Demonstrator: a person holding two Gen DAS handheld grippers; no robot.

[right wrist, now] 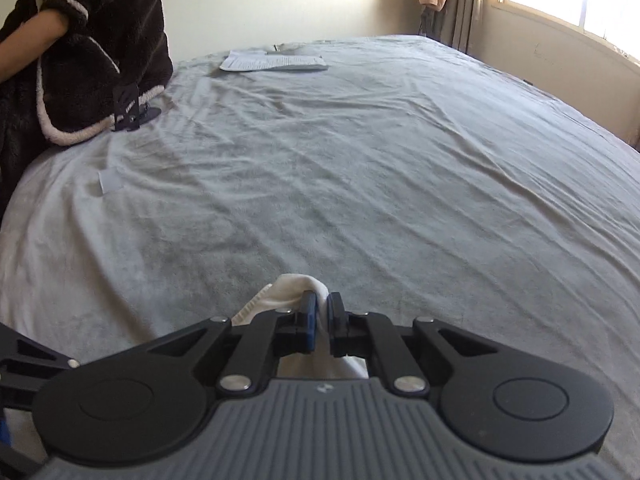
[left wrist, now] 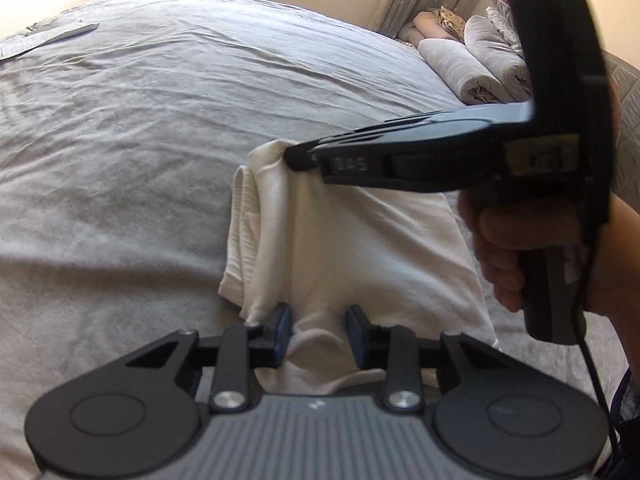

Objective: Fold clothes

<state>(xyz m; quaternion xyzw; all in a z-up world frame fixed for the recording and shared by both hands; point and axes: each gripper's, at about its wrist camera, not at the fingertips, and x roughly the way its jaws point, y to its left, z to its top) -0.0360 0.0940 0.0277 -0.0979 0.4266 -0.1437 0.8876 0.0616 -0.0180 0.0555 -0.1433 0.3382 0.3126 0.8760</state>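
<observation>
Grey bedsheet (left wrist: 140,140) fills your left wrist view, with rolled bedding (left wrist: 460,68) stacked near the curtain at the far corner. On it lies a white garment (left wrist: 360,240), partly folded, a ribbed edge doubled over on its left side. Your left gripper (left wrist: 318,330) straddles a bunched fold at the near hem, jaws part-way apart; whether the pads actually press the cloth cannot be told. Your right gripper (left wrist: 296,156), seen from the side in your hand (left wrist: 504,248), pinches the garment's far corner and lifts it off the sheet. From the right wrist, the same sheet (right wrist: 360,160) runs to a window wall, papers (right wrist: 276,62) at its far edge and a person's dark fleece sleeve (right wrist: 80,40) at left. Your right gripper (right wrist: 322,312) is closed narrowly on a pinch of white cloth (right wrist: 296,286). You appear mid-fold: next, carry that corner across, keeping the near hem anchored.
</observation>
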